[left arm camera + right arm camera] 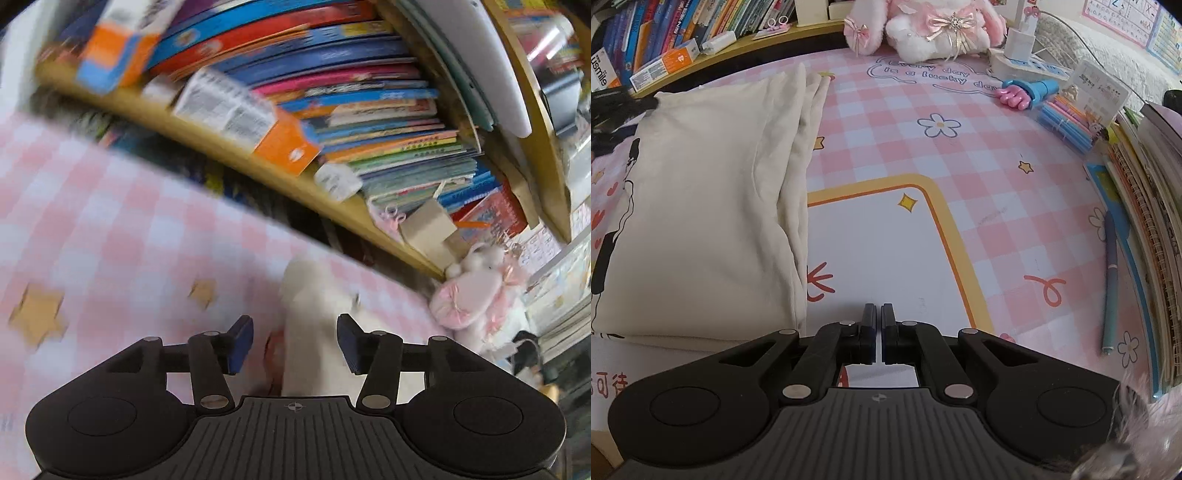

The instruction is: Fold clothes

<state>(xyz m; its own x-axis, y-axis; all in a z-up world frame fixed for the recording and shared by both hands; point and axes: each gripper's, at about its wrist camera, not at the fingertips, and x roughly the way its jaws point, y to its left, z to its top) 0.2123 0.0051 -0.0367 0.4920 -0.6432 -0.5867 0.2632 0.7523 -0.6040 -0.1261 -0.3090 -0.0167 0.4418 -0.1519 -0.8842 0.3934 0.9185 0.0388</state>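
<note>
A cream garment (701,206) with a black figure print along its left side lies folded on the pink checked table mat (960,166), left of centre in the right wrist view. My right gripper (878,314) is shut with nothing between its fingers, low over the white panel of the mat, just right of the garment's edge. In the blurred, tilted left wrist view my left gripper (295,341) stands open above the mat (92,229). A pale strip of the garment (317,332) runs between its blue pads (240,343) without being gripped.
A pink plush rabbit (923,26) sits at the table's far edge, with a power strip (1027,62) and a blue and pink toy (1030,92) to its right. Stacked notebooks (1145,221) and a pen (1110,280) line the right side. A wooden bookshelf (332,92) stands behind.
</note>
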